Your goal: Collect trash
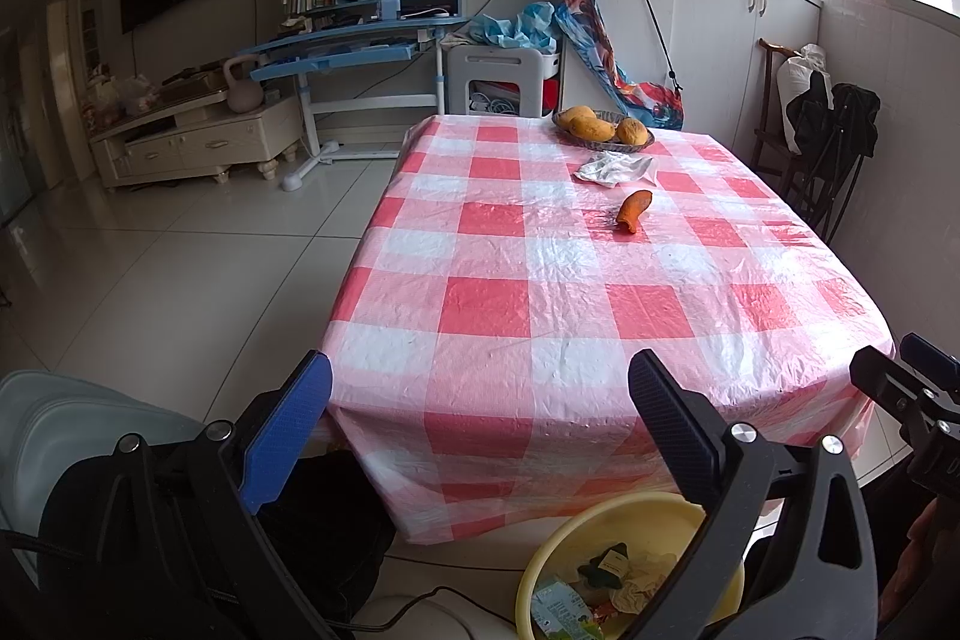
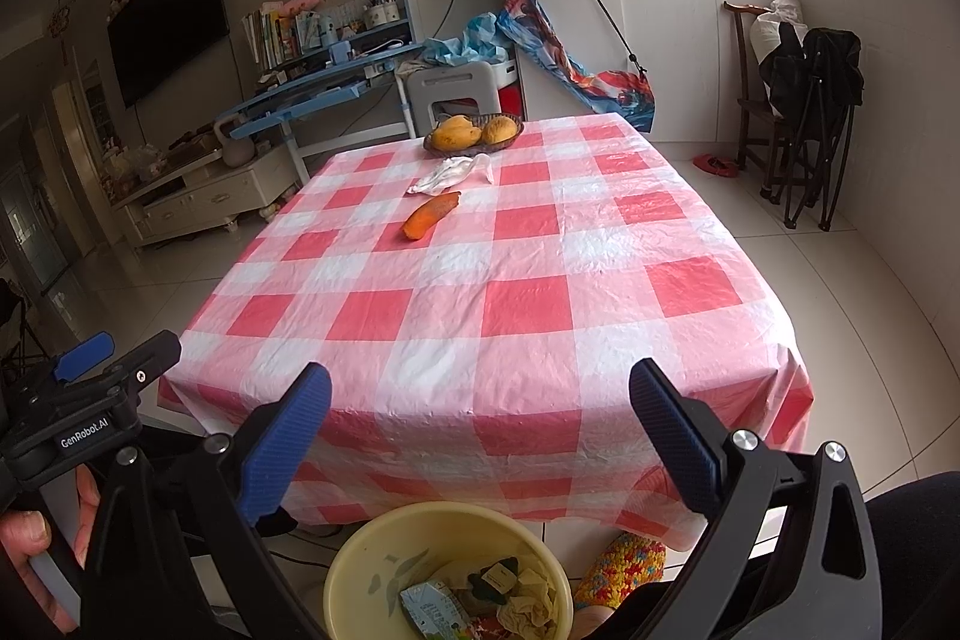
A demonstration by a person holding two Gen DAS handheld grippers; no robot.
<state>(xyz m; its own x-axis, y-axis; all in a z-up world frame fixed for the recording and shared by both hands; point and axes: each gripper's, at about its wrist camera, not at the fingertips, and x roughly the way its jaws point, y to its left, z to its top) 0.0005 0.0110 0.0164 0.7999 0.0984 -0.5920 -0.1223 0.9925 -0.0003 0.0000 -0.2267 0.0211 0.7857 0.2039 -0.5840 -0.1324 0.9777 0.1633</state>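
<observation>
Both claws (image 1: pixel 480 400) (image 2: pixel 480 400) released, empty; yellow bin (image 2: pixel 360 556) half hidden, contents indistinct.

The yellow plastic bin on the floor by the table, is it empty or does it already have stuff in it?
Partly filled. The yellow plastic bin holds a small carton, crumpled paper and wrappers at the bottom, with bare inner wall above them.

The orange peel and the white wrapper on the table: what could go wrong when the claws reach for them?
1. The orange peel and the white wrapper lie far across the table; either open claw may drag the thin checked tablecloth.
2. The wrapper lies right beside the fruit basket, so a claw could knock it.
3. The yellow bin stands low on the floor; a dropped piece may miss it.
</observation>
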